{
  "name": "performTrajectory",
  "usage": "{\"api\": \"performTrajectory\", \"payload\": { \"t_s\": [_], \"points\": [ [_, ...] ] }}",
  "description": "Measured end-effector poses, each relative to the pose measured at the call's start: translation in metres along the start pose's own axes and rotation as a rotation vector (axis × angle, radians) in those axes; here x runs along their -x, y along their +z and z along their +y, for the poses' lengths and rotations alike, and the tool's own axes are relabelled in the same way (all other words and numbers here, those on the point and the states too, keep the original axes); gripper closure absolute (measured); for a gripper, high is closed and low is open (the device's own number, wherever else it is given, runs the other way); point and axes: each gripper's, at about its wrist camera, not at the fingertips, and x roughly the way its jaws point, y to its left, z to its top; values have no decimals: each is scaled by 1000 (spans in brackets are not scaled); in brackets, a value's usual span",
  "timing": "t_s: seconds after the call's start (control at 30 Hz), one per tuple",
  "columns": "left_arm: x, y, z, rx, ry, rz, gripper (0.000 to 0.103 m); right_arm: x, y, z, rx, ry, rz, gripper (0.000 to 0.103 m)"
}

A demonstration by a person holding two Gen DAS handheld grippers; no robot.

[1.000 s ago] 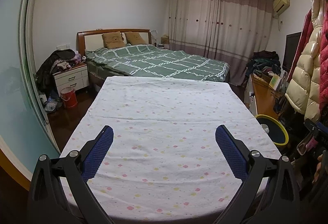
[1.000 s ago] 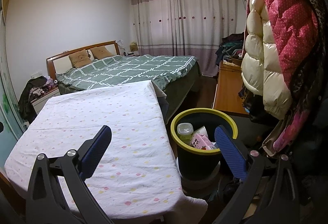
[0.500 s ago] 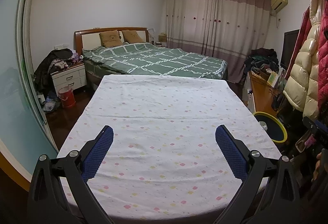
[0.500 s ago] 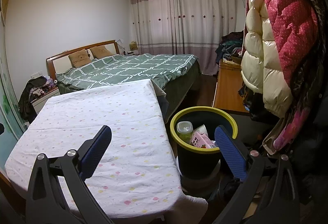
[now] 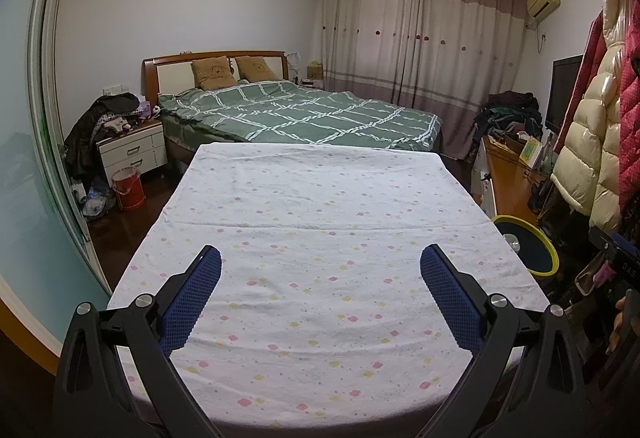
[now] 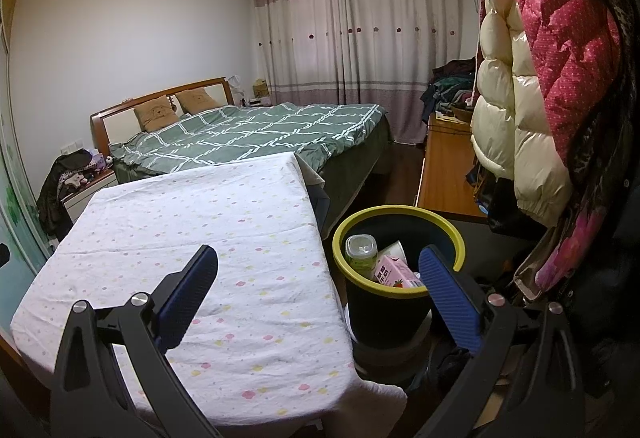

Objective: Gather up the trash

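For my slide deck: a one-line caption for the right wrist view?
Open right gripper above a yellow-rimmed black trash bin holding a pink carton and capped bottle, beside a floral-sheeted table.

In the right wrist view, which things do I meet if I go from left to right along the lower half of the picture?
White dotted sheet → green-lidded bottle → pink carton, both inside the yellow-rimmed bin → hanging cream and red coats.

Left wrist view looks down the table (image 5: 320, 205) from its near edge toward the bed (image 5: 304, 113). Right wrist view sits at the table's near right corner, over the bin (image 6: 400, 222); both share table, bed and bin.
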Motion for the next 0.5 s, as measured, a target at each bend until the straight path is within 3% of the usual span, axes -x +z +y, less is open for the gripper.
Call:
{"api": "performTrajectory", "payload": {
  "t_s": [0.5],
  "points": [
    [-3, -3, -1, 2, 4, 12, 5, -3, -3, 1, 0, 2, 3, 7]
  ]
}}
